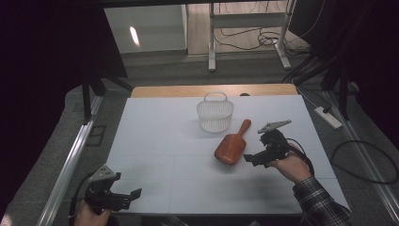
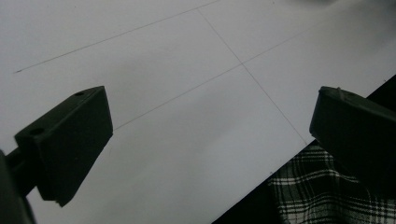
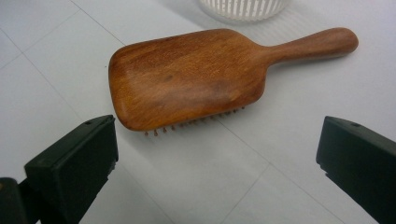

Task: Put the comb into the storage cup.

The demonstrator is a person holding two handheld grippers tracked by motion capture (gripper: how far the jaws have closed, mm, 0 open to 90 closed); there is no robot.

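right gripper [image 1: 251, 159]: held in the person's right hand [image 1: 291, 165] at the right side of the table [image 1: 155, 141], jaws spread wide, nothing between them. in the right gripper view the two black jaws stand far apart at the lower corners, with bare white surface in the gap. it points at the hairbrush [image 3: 196, 79] and sits just beside the paddle end, not touching it.

hairbrush: wooden paddle type, lying bristles down on the table, smooth back facing up. short bristle tips show under the near edge of the paddle in the right gripper view. in the high view the hairbrush [image 1: 231, 147] lies right of table centre, handle angled away toward the far right, paddle toward the person.

basket [image 1: 215, 114]: white, slotted wall, hoop handle upright. stands just beyond the hairbrush, near its handle end, apart from it. its lower wall [image 3: 243, 7] is at the top edge of the right gripper view.

left gripper [image 1: 134, 194]: near the front left edge of the table, well apart from hairbrush and basket, jaws wide open and empty. left gripper view: white table with thin grid lines between the jaws, plaid sleeve [image 2: 336, 196] at lower right past the table edge.
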